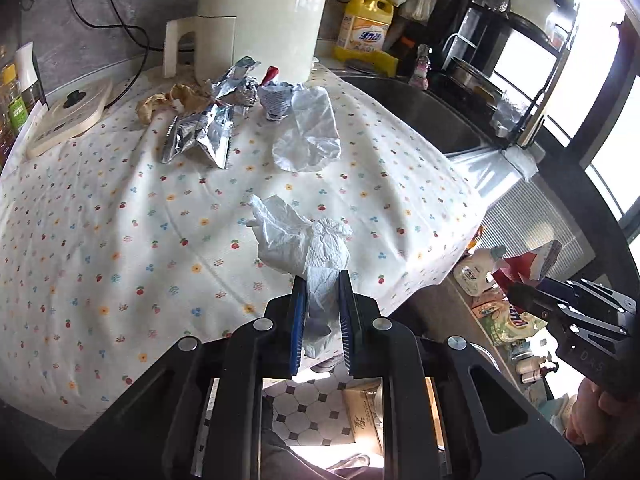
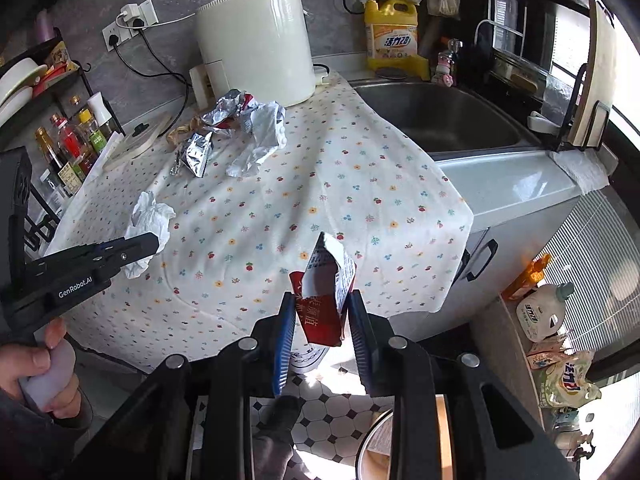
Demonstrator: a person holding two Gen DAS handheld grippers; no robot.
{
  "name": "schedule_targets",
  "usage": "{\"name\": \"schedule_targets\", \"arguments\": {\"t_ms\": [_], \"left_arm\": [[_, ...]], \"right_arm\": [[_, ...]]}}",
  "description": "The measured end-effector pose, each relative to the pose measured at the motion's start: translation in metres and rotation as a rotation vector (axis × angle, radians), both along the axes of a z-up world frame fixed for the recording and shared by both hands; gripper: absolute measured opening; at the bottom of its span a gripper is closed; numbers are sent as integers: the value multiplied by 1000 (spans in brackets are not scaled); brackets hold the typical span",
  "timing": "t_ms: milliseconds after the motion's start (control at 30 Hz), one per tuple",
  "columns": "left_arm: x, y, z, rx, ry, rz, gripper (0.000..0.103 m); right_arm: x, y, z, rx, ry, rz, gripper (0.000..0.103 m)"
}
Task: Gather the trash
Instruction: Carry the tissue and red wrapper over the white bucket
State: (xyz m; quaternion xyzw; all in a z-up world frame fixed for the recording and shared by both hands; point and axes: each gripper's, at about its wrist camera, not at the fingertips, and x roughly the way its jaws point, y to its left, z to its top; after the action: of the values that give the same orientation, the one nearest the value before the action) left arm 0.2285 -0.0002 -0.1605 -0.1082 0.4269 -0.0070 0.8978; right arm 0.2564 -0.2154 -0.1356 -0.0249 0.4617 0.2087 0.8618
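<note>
My left gripper is shut on a crumpled white paper towel, held above the near edge of the flowered tablecloth. In the right wrist view that same left gripper and the paper towel show at the left. My right gripper is shut on a torn red and white carton, held over the cloth's front edge. More trash lies at the back of the cloth: silver foil wrappers, a brown peel and a crumpled white wrapper.
A tall white appliance stands behind the trash. A steel sink lies to the right, with a yellow detergent bottle behind it. Sauce bottles and a round white board are at the left. Tiled floor lies below.
</note>
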Motion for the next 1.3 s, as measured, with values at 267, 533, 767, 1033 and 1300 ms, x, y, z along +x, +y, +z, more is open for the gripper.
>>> {"name": "schedule_targets", "arguments": {"t_ms": [267,533,767,1033,1300], "left_arm": [[22,-70,-9,23,36,-198,16],[27,-126,-23,38,79,-352,16],[25,-170,-39,54,125,-486,16],[22,-221,-53,47,169,-632,16],[11,-272,-68,35,204,-756,16]], "right_arm": [[-17,-67,-11,-1,19,-177,27],[-38,-115,-25,17,56,-324,27],[-63,-152,-48,34,135,-447,31],[-104,-201,-70,52,202,-636,67],[-144,-246,-68,40,211,-782,68]]}}
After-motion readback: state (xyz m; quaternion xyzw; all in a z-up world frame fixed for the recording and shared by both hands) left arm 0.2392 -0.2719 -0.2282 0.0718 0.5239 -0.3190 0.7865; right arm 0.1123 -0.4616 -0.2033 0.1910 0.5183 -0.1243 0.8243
